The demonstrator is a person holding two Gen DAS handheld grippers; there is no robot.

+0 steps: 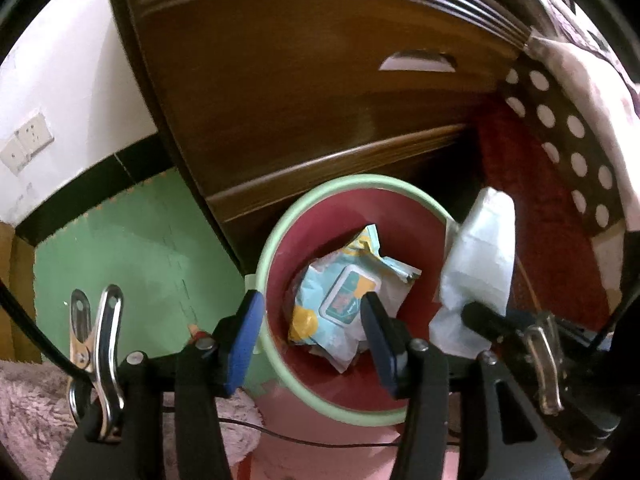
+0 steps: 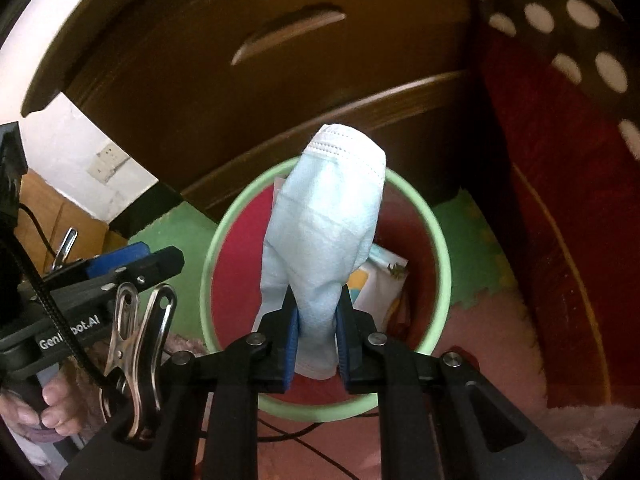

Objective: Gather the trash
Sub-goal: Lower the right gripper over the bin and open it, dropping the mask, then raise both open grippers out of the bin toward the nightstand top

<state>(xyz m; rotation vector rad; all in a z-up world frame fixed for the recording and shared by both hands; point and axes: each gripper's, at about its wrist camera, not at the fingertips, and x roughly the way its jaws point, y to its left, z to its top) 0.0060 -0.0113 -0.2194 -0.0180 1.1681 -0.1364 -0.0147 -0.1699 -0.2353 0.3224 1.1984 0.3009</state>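
Note:
A red waste bin with a pale green rim (image 1: 320, 188) (image 2: 440, 240) stands on the floor against a wooden cabinet. Inside it lies a crumpled light-blue wet-wipes packet (image 1: 344, 292) (image 2: 380, 280). My left gripper (image 1: 312, 304) hangs open above the bin with nothing between its blue pads; its tip (image 2: 132, 260) also shows at the left of the right wrist view. My right gripper (image 2: 318, 308) is shut on a pale blue face mask (image 2: 328, 220), which sticks up over the bin's mouth. In the left wrist view the mask (image 1: 480, 248) hangs at the bin's right rim.
A brown wooden drawer cabinet (image 1: 280, 100) rises directly behind the bin. Green foam mat (image 1: 120, 260) lies to the left, with a fluffy pink rug (image 1: 32, 420) nearer. Red fabric and a polka-dot cloth (image 1: 560, 128) close the right side. A hand (image 2: 52, 404) grips the left tool's handle.

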